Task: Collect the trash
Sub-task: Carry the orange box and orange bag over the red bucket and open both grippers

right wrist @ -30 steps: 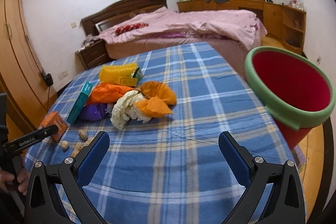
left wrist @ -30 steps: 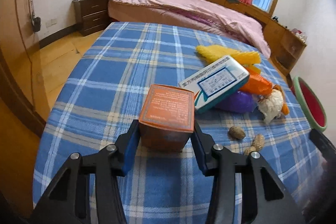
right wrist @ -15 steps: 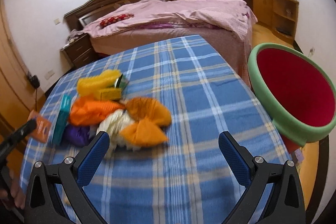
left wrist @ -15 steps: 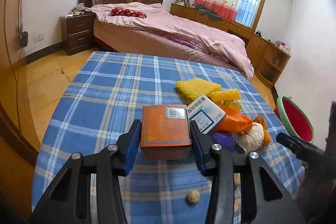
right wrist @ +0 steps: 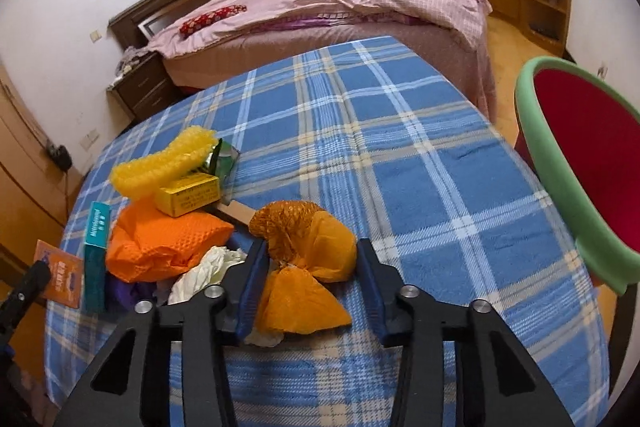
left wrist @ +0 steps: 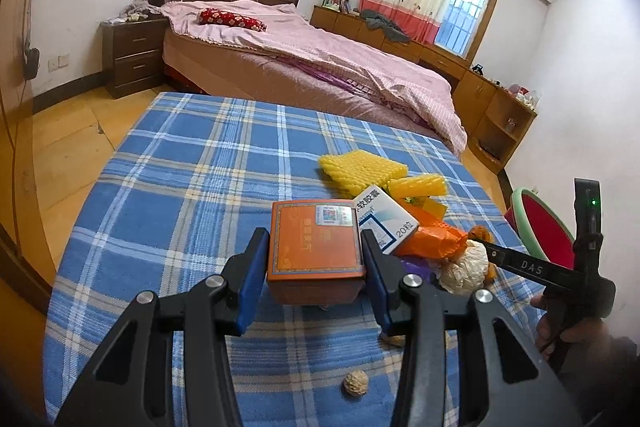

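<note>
The left gripper (left wrist: 315, 267) has lifted the orange box (left wrist: 316, 245) clear of the table (left wrist: 180, 195) and pinches it firmly; the right gripper (right wrist: 308, 283) – spread – has come down around the orange bag (right wrist: 308, 255) near the front edge, beside the bin (right wrist: 576, 163).

My left claw (left wrist: 315, 263) is clamped, both blue-padded fingers (left wrist: 252, 271) pressing a load held level ahead. My right claw (right wrist: 308, 275) is lowered with its fingers (right wrist: 370, 275) spread wide, gripping nothing.
</note>
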A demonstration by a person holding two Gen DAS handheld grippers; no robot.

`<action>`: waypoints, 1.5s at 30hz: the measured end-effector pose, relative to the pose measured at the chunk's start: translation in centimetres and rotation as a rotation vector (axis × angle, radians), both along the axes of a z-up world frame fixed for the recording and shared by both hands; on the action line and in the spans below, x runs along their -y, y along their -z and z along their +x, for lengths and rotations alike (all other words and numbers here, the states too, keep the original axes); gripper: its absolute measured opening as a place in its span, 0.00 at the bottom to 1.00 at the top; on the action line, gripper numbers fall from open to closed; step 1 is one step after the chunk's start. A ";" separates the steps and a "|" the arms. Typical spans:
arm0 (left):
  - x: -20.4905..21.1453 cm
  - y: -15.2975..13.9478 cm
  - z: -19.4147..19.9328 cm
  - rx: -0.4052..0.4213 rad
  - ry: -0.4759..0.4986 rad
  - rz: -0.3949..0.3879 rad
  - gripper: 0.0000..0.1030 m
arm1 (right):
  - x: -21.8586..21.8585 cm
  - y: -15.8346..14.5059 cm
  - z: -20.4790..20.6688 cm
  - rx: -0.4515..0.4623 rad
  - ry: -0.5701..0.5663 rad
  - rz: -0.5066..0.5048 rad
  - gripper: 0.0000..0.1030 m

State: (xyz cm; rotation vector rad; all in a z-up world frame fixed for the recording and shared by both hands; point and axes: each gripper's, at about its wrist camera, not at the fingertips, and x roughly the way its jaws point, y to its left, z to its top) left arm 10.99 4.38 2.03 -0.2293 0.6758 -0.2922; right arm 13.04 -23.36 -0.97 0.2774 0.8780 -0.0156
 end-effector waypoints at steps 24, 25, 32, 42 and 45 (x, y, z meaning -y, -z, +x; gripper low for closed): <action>6.0 -6.9 -4.2 0.083 0.140 -0.040 0.45 | 6.0 -7.8 -10.7 0.229 0.151 0.090 0.40; 6.7 -7.0 -4.0 0.077 0.154 -0.044 0.45 | 6.6 -8.0 -11.1 0.232 0.163 0.088 0.40; 13.1 -7.2 -2.6 0.030 0.261 -0.057 0.45 | 11.2 -8.3 -12.4 0.244 0.247 0.070 0.40; 24.6 -6.1 0.1 0.001 0.410 -0.013 0.45 | 19.0 -6.3 -12.4 0.228 0.355 0.073 0.40; 28.0 -5.4 0.7 -0.023 0.449 0.004 0.45 | 21.2 -5.5 -12.3 0.219 0.384 0.080 0.40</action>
